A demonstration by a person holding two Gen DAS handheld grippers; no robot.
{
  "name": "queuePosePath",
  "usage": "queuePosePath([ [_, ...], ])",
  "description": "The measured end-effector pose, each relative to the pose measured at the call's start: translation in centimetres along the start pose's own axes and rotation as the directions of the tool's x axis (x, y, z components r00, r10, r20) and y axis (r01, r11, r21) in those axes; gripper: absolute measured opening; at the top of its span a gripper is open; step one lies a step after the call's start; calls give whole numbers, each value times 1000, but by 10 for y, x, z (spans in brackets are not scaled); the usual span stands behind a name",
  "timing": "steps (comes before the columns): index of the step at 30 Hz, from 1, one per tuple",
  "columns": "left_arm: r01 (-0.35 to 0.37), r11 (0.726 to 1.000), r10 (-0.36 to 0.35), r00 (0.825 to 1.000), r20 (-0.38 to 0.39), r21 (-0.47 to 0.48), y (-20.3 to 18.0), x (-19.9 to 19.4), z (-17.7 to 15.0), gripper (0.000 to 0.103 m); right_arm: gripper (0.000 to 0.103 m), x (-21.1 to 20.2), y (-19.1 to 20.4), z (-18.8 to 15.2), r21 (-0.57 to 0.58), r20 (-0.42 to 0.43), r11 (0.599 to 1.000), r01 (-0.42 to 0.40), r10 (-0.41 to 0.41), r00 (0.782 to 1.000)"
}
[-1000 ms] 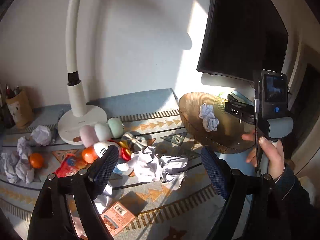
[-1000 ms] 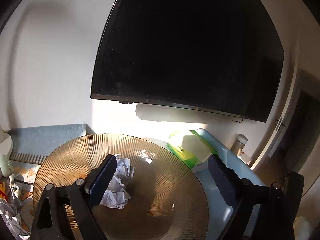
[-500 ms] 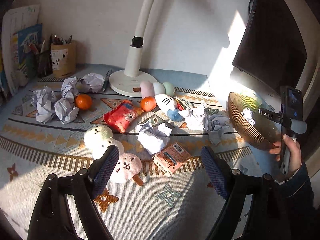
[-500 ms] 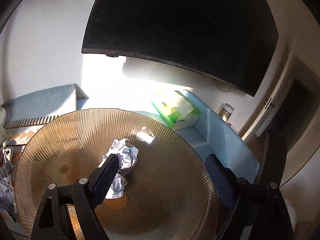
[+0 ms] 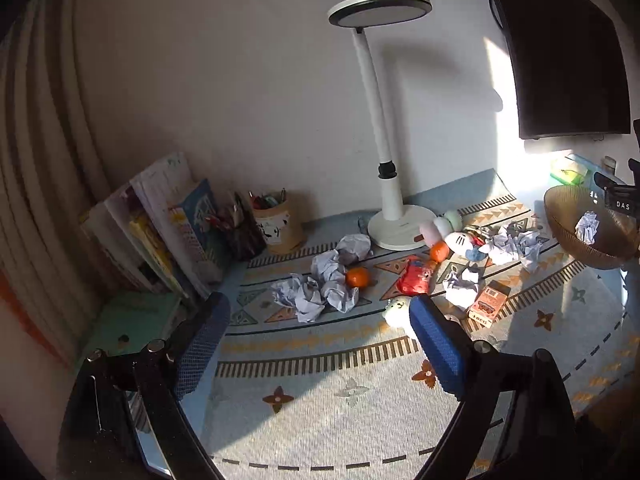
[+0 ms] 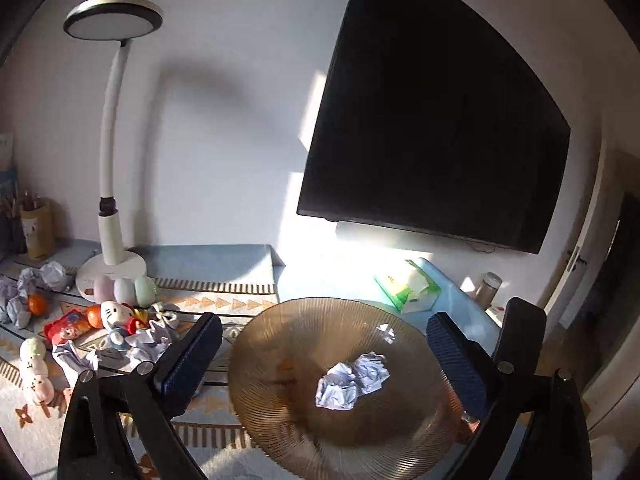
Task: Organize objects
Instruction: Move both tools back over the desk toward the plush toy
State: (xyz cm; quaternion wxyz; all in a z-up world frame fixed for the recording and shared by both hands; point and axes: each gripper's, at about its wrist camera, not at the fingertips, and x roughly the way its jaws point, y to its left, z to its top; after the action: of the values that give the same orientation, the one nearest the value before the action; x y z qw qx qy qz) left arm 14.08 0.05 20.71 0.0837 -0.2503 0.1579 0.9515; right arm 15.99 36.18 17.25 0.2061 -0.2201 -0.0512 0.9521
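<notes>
A brown ribbed glass bowl (image 6: 280,364) stands at the table's right end with one crumpled paper ball (image 6: 352,380) in it; it also shows in the left wrist view (image 5: 560,216). My right gripper (image 6: 324,364) is open and empty, hovering just above the bowl. My left gripper (image 5: 320,344) is open and empty, high above the near left of the patterned mat (image 5: 340,380). Several crumpled papers (image 5: 316,292), two oranges (image 5: 357,277), a red snack bag (image 5: 414,278), plush toys (image 5: 460,240) and a small orange box (image 5: 489,304) lie scattered on the mat.
A white desk lamp (image 5: 394,216) stands at the back. Books (image 5: 160,224) and a pen cup (image 5: 278,220) sit at the back left. A black monitor (image 6: 436,128) hangs on the wall at right. A green tissue pack (image 6: 408,284) and a small bottle (image 6: 489,284) lie behind the bowl.
My left gripper has pulled back and swung left, from close over the clutter to a wide view of the whole table. My right gripper has drawn back from the bowl and turned left.
</notes>
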Motion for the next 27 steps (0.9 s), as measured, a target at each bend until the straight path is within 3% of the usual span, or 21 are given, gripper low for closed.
queuePosePath([
  [2, 34, 999, -33, 999, 34, -37, -1, -9, -3, 103, 103, -13, 20, -7, 48, -22, 983, -178, 179, 984],
  [5, 142, 980, -136, 989, 50, -142, -20, 12, -26, 103, 103, -8, 62, -31, 61, -61, 930, -363, 367, 928],
  [9, 273, 899, -303, 952, -36, -342, -48, 89, -66, 103, 103, 29, 110, -72, -2, -223, 895, -445, 434, 873],
  [10, 270, 891, -318, 945, -74, -366, -53, 109, -72, 102, 103, 40, 118, -83, -10, -282, 880, -475, 453, 846],
  [12, 234, 888, -312, 939, -147, -395, -61, 144, -77, 102, 102, 54, 132, -93, -21, -355, 868, -496, 457, 816],
  [15, 209, 865, -345, 908, -237, -457, -68, 185, -78, 102, 102, 71, 151, -99, -45, -395, 869, -493, 438, 808],
  [18, 204, 843, -377, 884, -276, -498, -77, 211, -80, 102, 102, 86, 175, -101, -56, -441, 859, -509, 436, 784],
  [19, 201, 840, -379, 881, -281, -503, -79, 215, -81, 101, 102, 90, 182, -102, -63, -455, 854, -517, 437, 776],
  [20, 189, 850, -356, 894, -272, -491, -81, 216, -80, 102, 102, 92, 187, -103, -75, -466, 854, -515, 427, 775],
  [23, 195, 853, -359, 892, -274, -483, -86, 216, -80, 101, 100, 97, 196, -104, -103, -482, 865, -490, 388, 785],
  [27, 199, 869, -352, 892, -284, -454, -92, 210, -80, 101, 92, 99, 162, -108, -14, -489, 915, -404, 346, 801],
])
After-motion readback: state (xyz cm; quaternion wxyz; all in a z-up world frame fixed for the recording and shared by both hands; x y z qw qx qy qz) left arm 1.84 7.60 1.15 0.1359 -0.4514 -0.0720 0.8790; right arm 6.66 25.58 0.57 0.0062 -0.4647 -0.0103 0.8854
